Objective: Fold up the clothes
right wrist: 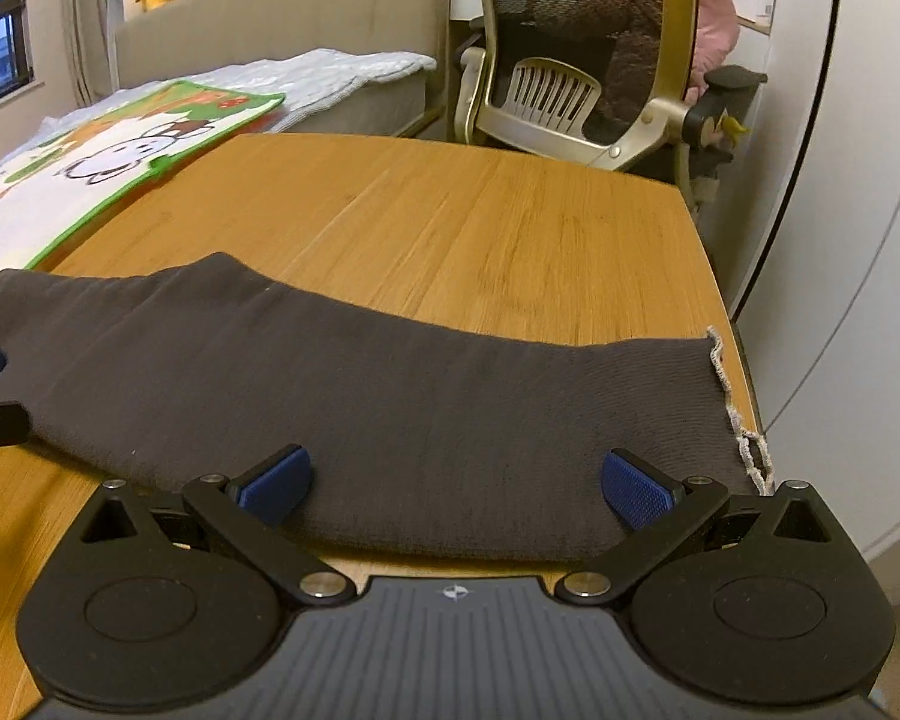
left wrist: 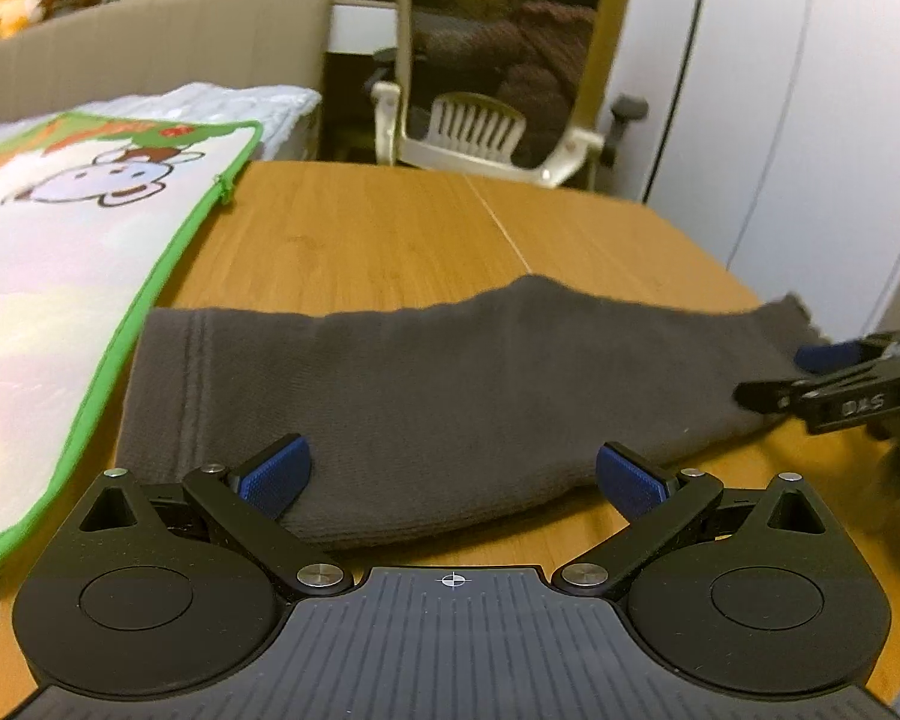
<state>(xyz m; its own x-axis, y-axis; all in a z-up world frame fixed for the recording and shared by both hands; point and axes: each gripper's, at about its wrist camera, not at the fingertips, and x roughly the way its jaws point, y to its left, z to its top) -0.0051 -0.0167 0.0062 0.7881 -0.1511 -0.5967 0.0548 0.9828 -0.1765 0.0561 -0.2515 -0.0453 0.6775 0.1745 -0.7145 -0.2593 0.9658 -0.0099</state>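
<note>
A dark grey knitted garment (left wrist: 450, 396) lies flat in a long folded strip across the wooden table (left wrist: 390, 228). My left gripper (left wrist: 453, 474) hovers open over the strip's near edge at its left part, blue pads spread wide with nothing between them. In the right wrist view the same garment (right wrist: 390, 396) stretches to the table's right edge, a frayed white thread (right wrist: 744, 432) hanging at its end. My right gripper (right wrist: 456, 483) is open above the near edge too. The right gripper (left wrist: 834, 384) also shows at the far right of the left view.
A cartoon-print pad with green trim (left wrist: 78, 276) lies on a bed at the table's left side. A mesh office chair (right wrist: 582, 60) stands behind the table. A white wall or cabinet (right wrist: 840, 210) runs close along the right edge. Bare wood (right wrist: 450, 228) lies beyond the garment.
</note>
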